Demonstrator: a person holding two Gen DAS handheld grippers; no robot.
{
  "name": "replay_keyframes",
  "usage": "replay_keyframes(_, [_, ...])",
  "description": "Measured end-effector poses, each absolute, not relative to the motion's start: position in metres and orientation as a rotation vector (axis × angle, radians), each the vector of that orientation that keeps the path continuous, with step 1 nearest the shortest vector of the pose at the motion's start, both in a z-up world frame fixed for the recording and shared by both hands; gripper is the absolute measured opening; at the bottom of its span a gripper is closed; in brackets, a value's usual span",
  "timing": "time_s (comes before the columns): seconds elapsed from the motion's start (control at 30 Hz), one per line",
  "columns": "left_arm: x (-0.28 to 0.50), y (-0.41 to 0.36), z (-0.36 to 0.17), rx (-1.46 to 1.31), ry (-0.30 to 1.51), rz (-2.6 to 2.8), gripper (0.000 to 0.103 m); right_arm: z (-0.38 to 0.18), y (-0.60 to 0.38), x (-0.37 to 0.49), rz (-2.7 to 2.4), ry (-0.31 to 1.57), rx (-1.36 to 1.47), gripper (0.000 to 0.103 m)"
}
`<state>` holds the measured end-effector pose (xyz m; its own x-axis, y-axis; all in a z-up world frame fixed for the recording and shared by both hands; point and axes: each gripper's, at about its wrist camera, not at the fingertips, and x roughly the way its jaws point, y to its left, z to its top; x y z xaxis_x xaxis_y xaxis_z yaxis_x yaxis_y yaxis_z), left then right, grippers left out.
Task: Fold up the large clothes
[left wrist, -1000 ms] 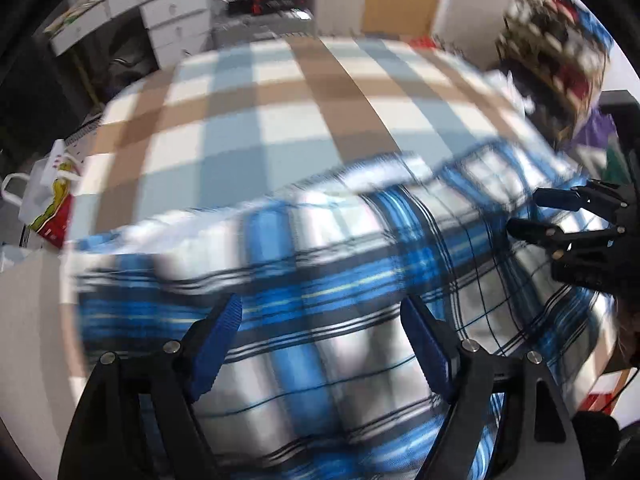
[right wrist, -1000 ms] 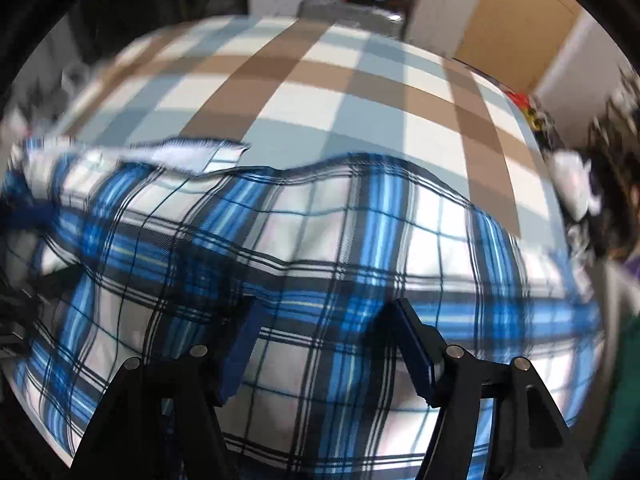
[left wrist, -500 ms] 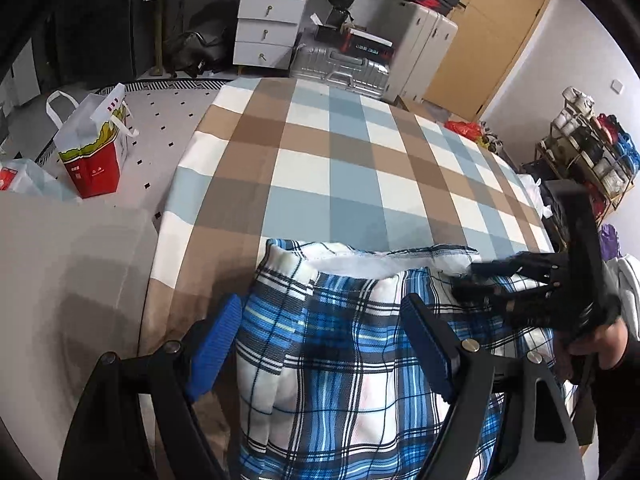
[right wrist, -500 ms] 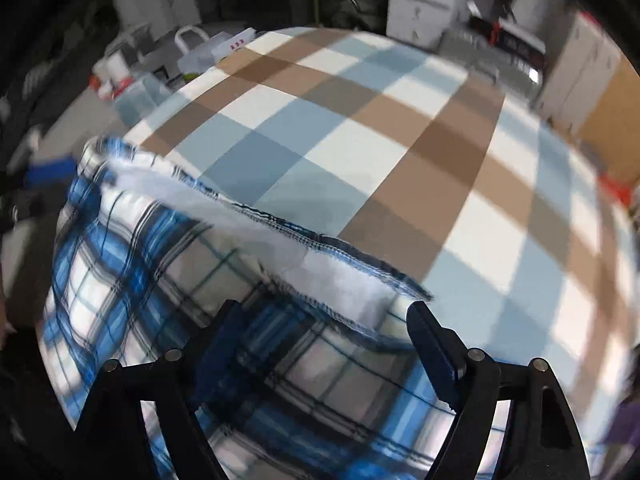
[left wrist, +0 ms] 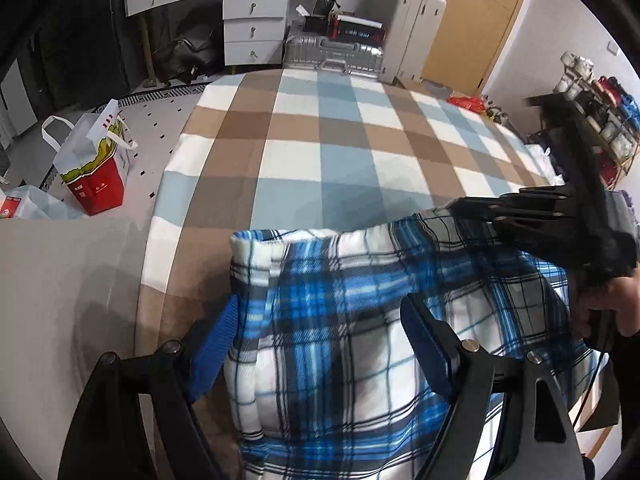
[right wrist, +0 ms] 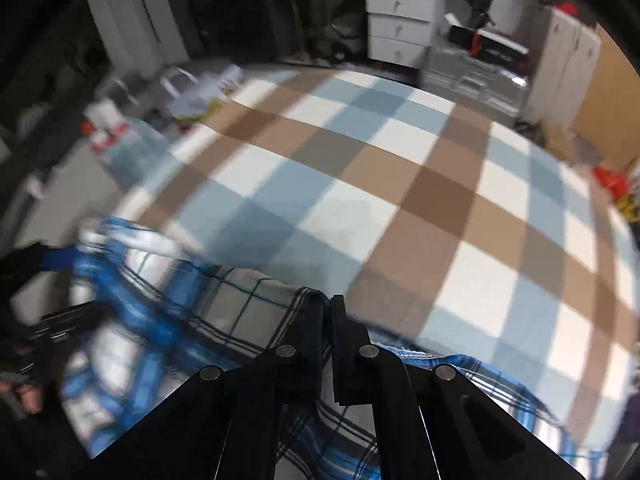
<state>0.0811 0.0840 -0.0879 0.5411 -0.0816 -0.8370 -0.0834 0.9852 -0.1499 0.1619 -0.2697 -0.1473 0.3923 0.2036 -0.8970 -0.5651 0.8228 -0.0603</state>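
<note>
- A big bed (left wrist: 320, 152) with a brown, blue and white checked cover is filling the room, with white drawers (left wrist: 254, 26) and a silver suitcase (left wrist: 334, 54) behind it.
- A red and white bag (left wrist: 94, 172) is sitting on the floor beside the bed.
- A blue plaid cloth (left wrist: 340, 320) is lying on the near end of the bed.
- The left tool (left wrist: 320, 344) is hanging wide over the cloth, one finger on each side of its folded part.
- The right tool (right wrist: 326, 312) has just been closing and is pinching the top edge of the cloth.
</note>
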Motion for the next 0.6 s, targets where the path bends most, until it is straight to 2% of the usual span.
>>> replay_keyframes(0.1, [0.082, 0.083, -0.092, -0.167, 1.018, 0.007, 0.078, -0.171, -0.264, 0.17, 0.458, 1.109, -0.428, 0.005])
replay_keyframes(0.17, [0.082, 0.083, -0.093, -0.16, 1.022, 0.011, 0.078, -0.172, -0.266, 0.17, 0.448, 1.096, -0.411, 0.01])
replay_keyframes(0.2, [0.082, 0.082, -0.092, -0.158, 1.021, 0.012, 0.078, -0.17, -0.268, 0.169, 0.455, 1.096, -0.403, 0.024])
replay_keyframes(0.23, [0.081, 0.081, -0.091, -0.156, 1.015, 0.011, 0.078, -0.167, -0.271, 0.168, 0.455, 1.093, -0.397, 0.042])
replay_keyframes(0.27, [0.08, 0.079, -0.088, -0.152, 1.004, 0.006, 0.078, -0.158, -0.279, 0.163, 0.445, 1.063, -0.382, 0.047])
replay_keyframes(0.37, [0.073, 0.067, -0.077, -0.159, 0.943, -0.094, 0.078, -0.127, -0.307, 0.141, 0.449, 0.981, -0.309, 0.051])
replay_keyframes(0.47, [0.079, 0.051, -0.084, -0.149, 0.984, -0.179, 0.078, -0.101, -0.355, 0.104, 0.419, 0.895, -0.227, 0.065])
replay_keyframes(0.5, [0.083, 0.045, -0.091, -0.112, 1.009, -0.162, 0.078, -0.098, -0.373, 0.09, 0.403, 0.881, -0.216, 0.072])
replay_keyframes(0.6, [0.095, 0.033, -0.114, 0.004, 1.093, -0.093, 0.078, -0.102, -0.411, 0.063, 0.341, 0.892, -0.257, 0.074])
